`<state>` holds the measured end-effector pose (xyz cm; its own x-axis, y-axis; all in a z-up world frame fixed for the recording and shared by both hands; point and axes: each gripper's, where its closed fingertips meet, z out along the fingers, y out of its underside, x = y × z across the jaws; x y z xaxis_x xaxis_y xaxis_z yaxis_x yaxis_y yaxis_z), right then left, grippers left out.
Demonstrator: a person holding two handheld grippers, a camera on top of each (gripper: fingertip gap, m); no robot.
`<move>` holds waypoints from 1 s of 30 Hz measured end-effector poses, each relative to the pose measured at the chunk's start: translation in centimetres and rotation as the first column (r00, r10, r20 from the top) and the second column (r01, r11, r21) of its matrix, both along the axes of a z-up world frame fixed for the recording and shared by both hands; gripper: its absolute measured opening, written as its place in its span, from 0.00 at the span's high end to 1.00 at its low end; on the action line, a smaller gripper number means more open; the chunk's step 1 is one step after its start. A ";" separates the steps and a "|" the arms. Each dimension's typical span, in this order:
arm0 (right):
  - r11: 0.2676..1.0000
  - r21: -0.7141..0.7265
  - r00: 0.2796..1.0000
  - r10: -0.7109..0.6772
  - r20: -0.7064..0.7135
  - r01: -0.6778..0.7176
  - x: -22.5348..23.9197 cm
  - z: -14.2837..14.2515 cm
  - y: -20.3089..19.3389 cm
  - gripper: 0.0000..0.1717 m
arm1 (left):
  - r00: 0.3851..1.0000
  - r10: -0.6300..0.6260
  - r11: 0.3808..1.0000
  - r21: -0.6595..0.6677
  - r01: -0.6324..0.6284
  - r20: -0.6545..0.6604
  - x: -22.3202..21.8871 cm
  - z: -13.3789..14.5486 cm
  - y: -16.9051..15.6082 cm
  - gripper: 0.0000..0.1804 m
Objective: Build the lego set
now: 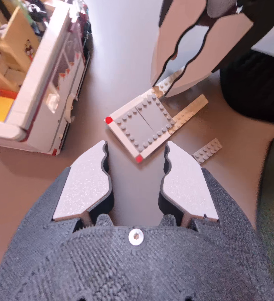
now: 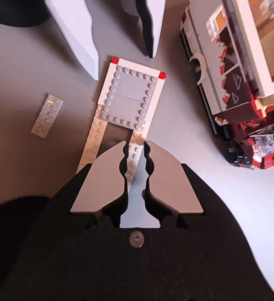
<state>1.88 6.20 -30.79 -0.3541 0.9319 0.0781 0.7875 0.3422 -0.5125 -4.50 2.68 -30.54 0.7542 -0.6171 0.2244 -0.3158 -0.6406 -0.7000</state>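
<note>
A flat brick assembly (image 2: 128, 97), grey studded plates framed in white with two red corner studs, lies on a pale table (image 2: 173, 123). The right gripper (image 2: 135, 143) closes its fingers around one of the assembly's two tan strips (image 2: 133, 154). The left gripper (image 1: 136, 143) hovers just short of the opposite red-cornered end, jaws wide open and bare. A loose grey plate (image 2: 47, 115) and a red-and-white brick van (image 2: 230, 81) lie nearby.

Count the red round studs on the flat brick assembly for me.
2. One red stud sits at the assembly's far-left corner in the right wrist view, the other red stud at its far-right corner. The near end lies under the right gripper, so more could be hidden.
</note>
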 end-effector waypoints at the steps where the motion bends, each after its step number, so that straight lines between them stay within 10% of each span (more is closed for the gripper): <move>1: 0.999 0.013 0.999 0.035 -0.030 -0.034 -0.1 0.5 -0.1 0.90 | 0.998 0.018 1.000 -0.016 -0.017 0.052 -0.2 0.2 0.1 0.64; 20: 0.981 0.129 0.929 0.182 -0.321 -0.147 -0.2 7.1 -1.3 1.00 | 0.692 -0.028 0.949 -0.198 0.245 0.722 3.8 5.9 -1.4 0.92; 30: 0.984 -0.089 0.972 0.136 -0.190 -0.155 0.4 6.9 -2.1 0.79 | 0.780 -0.142 0.977 -0.040 0.209 0.609 4.0 6.2 -1.3 0.95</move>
<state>2.26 4.09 -23.92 -0.4751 0.8778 0.0609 0.6230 0.3845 -0.6812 -0.51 1.36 -24.36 0.3271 -0.6743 0.6620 0.0326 -0.6921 -0.7211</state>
